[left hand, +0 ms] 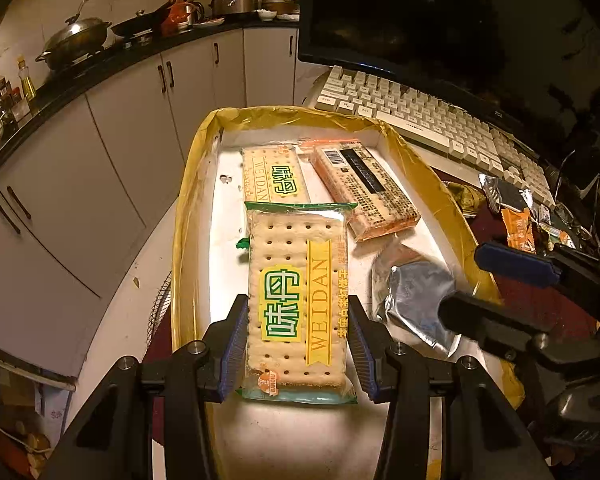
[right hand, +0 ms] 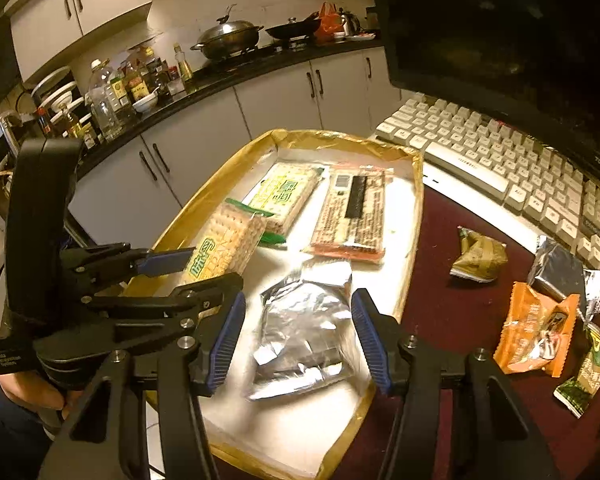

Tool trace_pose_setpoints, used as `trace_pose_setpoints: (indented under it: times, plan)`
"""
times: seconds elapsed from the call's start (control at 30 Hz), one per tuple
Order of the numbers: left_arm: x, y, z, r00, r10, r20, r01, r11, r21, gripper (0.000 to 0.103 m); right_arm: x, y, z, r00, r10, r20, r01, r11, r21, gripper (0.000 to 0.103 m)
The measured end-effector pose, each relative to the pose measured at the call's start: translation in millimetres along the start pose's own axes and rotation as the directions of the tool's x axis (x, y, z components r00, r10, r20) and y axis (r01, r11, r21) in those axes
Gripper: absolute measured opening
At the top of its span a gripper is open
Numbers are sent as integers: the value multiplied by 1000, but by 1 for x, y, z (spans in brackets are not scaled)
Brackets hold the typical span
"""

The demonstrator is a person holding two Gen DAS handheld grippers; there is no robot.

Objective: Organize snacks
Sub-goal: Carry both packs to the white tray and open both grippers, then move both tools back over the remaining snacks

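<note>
Clamped in the left gripper (left hand: 297, 344), a cracker pack (left hand: 295, 300) hangs over the tray (left hand: 428, 168), awaiting placement, while the right gripper (right hand: 297, 340) straddles the foil pouch (right hand: 304, 336) unclenched

We see dim warm room, hard glare on white tray floor (left hand: 227, 240), blurred foil pack (right hand: 304, 332), strong fisheye bending, dark corners.

Dark red table (right hand: 452, 300); tray (right hand: 414, 216), keyboard (right hand: 500, 160), loose snack packets (right hand: 534, 332) on it
</note>
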State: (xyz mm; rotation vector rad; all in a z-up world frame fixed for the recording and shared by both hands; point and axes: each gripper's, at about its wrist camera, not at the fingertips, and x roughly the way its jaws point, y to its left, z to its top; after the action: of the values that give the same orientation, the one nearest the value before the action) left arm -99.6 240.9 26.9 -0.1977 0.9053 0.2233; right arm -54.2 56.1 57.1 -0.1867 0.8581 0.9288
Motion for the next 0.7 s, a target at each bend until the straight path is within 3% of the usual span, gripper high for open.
trace_pose_setpoints:
  times: [0.4, 0.7]
  plan:
    - [-3, 2, 0, 1000, -12, 0, 12, 1000, -26, 51, -26, -14, -2, 999, 1, 47, -3, 998, 61, 55]
    - [-18, -3, 6, 999, -9, 38, 10, 1000, -26, 58, -58, -52, -7, 994, -37, 103, 19, 986, 164, 55]
